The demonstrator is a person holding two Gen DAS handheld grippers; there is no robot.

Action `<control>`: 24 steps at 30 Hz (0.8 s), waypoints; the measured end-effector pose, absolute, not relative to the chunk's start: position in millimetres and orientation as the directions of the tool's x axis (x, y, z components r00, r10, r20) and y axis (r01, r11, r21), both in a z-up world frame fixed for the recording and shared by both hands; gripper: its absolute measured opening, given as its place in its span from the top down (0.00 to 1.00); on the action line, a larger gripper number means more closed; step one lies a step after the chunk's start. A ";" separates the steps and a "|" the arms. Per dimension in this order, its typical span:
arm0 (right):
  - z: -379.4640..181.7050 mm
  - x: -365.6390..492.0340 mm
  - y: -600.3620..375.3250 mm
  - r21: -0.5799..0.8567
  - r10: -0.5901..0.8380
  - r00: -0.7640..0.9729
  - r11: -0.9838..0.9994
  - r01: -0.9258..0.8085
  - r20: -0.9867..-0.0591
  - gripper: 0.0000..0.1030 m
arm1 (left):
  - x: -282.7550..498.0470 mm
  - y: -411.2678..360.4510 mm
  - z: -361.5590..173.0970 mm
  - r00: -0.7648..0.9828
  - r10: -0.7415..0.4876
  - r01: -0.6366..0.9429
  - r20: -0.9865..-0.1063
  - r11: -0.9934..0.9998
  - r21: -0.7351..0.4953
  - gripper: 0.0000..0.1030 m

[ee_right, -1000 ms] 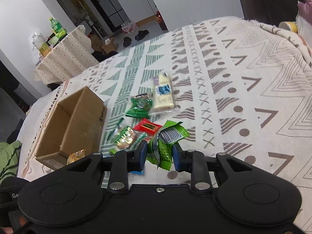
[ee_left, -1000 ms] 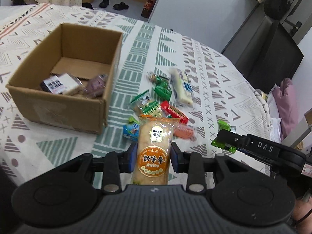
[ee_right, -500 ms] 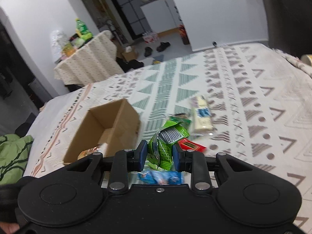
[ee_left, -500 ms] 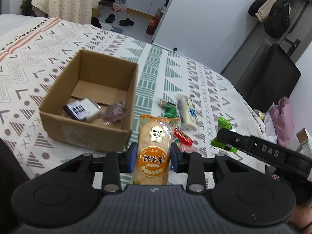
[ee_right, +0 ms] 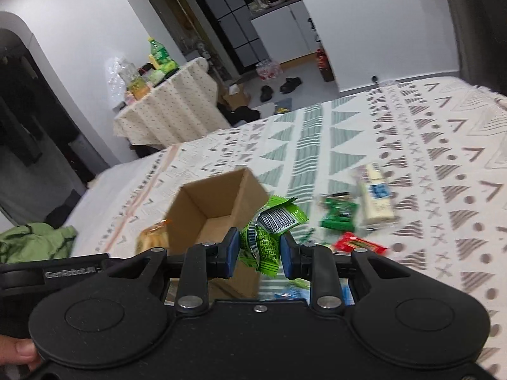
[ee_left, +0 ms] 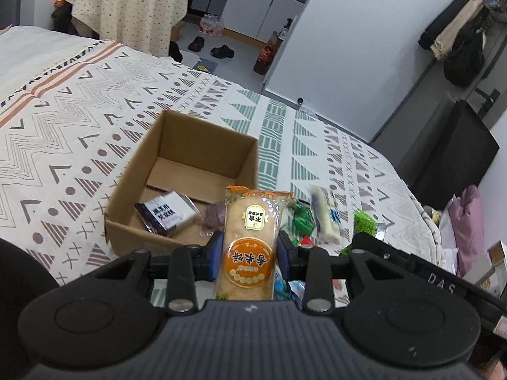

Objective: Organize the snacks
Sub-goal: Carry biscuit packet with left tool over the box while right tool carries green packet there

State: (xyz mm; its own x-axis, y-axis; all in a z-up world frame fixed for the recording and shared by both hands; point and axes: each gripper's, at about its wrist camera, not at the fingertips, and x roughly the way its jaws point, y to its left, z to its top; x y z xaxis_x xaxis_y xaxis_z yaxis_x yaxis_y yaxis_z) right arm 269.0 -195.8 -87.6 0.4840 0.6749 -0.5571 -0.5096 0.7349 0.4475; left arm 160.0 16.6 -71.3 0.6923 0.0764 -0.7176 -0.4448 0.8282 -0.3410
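My left gripper (ee_left: 250,255) is shut on an orange rice-cracker packet (ee_left: 252,240), held upright just before the near wall of the open cardboard box (ee_left: 133,213). Inside the box lie a black-and-white packet (ee_left: 166,215) and a purple one (ee_left: 215,215). My right gripper (ee_right: 258,255) is shut on a crumpled green wrapper (ee_right: 269,231), raised near the right side of the same box (ee_right: 250,186). The orange packet (ee_right: 152,240) shows at the box's left. Loose snacks remain on the bed: a white bar (ee_right: 377,196), a green packet (ee_right: 337,215) and a red packet (ee_right: 358,245).
The patterned bedspread (ee_left: 79,120) stretches left of and behind the box. A white bar (ee_left: 324,215) and green packets (ee_left: 364,221) lie right of the box. The right gripper's body (ee_left: 412,266) reaches in at the right. A cloth-covered table (ee_right: 168,110) stands beyond the bed.
Both grippers have lifted with their snacks and moved left toward the box. The box now sits nearer the centre of each view; the loose snacks have slid right and lower.
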 end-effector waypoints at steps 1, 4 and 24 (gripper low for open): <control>-88.0 269.6 -192.0 0.452 0.680 0.480 0.730 -0.513 -0.554 0.74 | 161.3 20.0 -70.9 0.694 0.078 -0.447 -0.716 0.826 -0.344 0.67; -91.7 271.9 -181.0 0.459 0.687 0.468 0.723 -0.516 -0.556 0.74 | 165.2 30.4 -71.1 0.696 0.087 -0.456 -0.713 0.820 -0.345 0.67; -108.9 280.9 -113.7 0.439 0.701 0.401 0.695 -0.570 -0.590 0.74 | 196.4 99.6 -103.0 0.663 0.114 -0.529 -0.740 0.771 -0.355 0.67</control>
